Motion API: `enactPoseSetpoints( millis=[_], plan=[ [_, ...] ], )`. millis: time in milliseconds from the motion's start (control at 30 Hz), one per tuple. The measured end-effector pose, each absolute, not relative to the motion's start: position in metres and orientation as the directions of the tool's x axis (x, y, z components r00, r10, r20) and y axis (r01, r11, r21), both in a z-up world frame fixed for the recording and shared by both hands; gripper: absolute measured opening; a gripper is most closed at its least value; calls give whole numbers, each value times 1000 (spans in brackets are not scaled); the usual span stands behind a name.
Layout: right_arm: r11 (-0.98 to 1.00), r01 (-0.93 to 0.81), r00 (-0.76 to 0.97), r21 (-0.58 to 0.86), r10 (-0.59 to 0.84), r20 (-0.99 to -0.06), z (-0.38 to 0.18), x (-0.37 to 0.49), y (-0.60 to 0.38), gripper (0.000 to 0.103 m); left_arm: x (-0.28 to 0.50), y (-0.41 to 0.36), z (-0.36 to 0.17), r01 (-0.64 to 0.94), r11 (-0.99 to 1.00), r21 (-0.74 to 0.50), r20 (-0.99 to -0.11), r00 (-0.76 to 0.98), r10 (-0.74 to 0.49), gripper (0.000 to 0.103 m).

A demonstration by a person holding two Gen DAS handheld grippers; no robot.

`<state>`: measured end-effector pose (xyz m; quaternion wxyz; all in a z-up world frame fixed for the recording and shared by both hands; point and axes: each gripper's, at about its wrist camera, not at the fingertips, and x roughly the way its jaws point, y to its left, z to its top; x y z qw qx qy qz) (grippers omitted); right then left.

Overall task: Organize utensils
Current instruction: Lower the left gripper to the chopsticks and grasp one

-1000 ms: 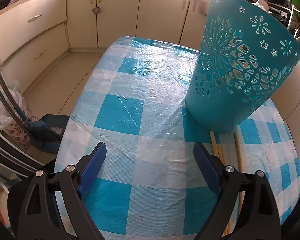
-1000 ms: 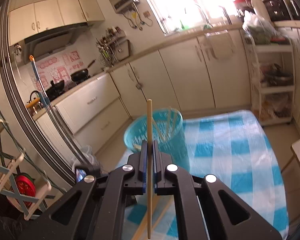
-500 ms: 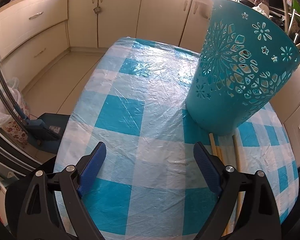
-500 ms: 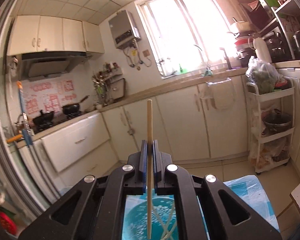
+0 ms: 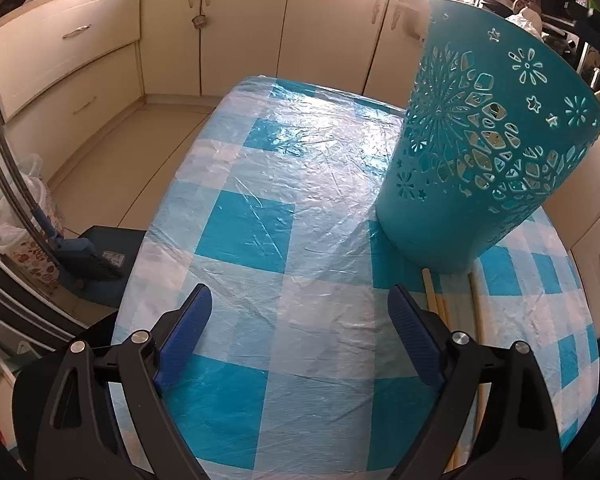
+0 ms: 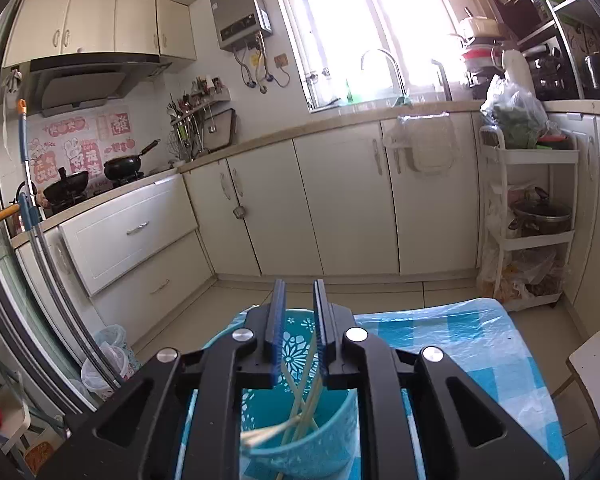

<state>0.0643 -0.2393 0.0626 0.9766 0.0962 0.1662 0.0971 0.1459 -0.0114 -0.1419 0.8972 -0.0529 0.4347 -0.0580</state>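
Note:
A teal perforated basket [image 5: 484, 148] stands on the blue-checked table [image 5: 260, 184]. Several wooden chopsticks [image 5: 436, 300] lie on the cloth at its base, partly hidden by my fingers. My left gripper [image 5: 300, 336] is open and empty, low over the table left of the basket. In the right wrist view my right gripper [image 6: 300, 312] hovers directly above the basket [image 6: 300, 440], jaws slightly apart and empty. Several chopsticks [image 6: 304, 404] lean inside the basket.
Cream kitchen cabinets [image 5: 236, 28] run behind the table. A dustpan and broom [image 5: 88, 260] and a bin bag [image 5: 12, 224] sit on the floor at left. A white rack [image 6: 528, 220] and a stool [image 6: 592, 360] stand at right.
My right gripper rose over the basket, opened and let go of the chopstick, which now lies in the basket. The left gripper barely moved.

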Motion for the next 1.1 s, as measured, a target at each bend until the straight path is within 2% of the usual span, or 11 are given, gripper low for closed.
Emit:
enactPoseSetpoints(
  millis=[167,200,233,300,400,433,533,867,1067,1100],
  plan=[
    [967,-150,929,208,209,-304,60,20,-244,28,145,-11,-141,53,989,-137,-773,619,-140,86],
    [970,-141,926,199,200,-320,53,10,-243,34,145,-11,-140,53,989,-136,-772,620,-139,86],
    [973,-131,922,188,189,-339,46,3,-242,42,145,-11,-140,53,989,-136,-771,621,-139,86],
    [979,-118,902,164,175,-394,22,-11,-237,47,144,-10,-140,52,989,-137,-771,622,-140,86],
    [987,-99,843,125,150,-516,-26,-19,-229,47,144,-10,-140,52,989,-141,-769,623,-142,86],
    [987,-88,814,137,151,-561,-43,-19,-229,47,144,-10,-140,52,989,-142,-769,623,-143,86],
    [985,-70,747,156,155,-646,-67,-8,-229,37,144,-8,-140,51,988,-147,-769,622,-147,87],
    [990,-78,637,119,142,-758,-89,39,-202,33,146,-10,-141,53,987,-150,-770,620,-150,87],
    [993,-95,589,69,112,-800,-99,50,-196,20,147,-10,-142,54,987,-154,-770,619,-154,87],
    [992,-105,584,67,116,-803,-99,49,-197,16,147,-9,-142,54,986,-154,-770,619,-155,87]
  ],
)
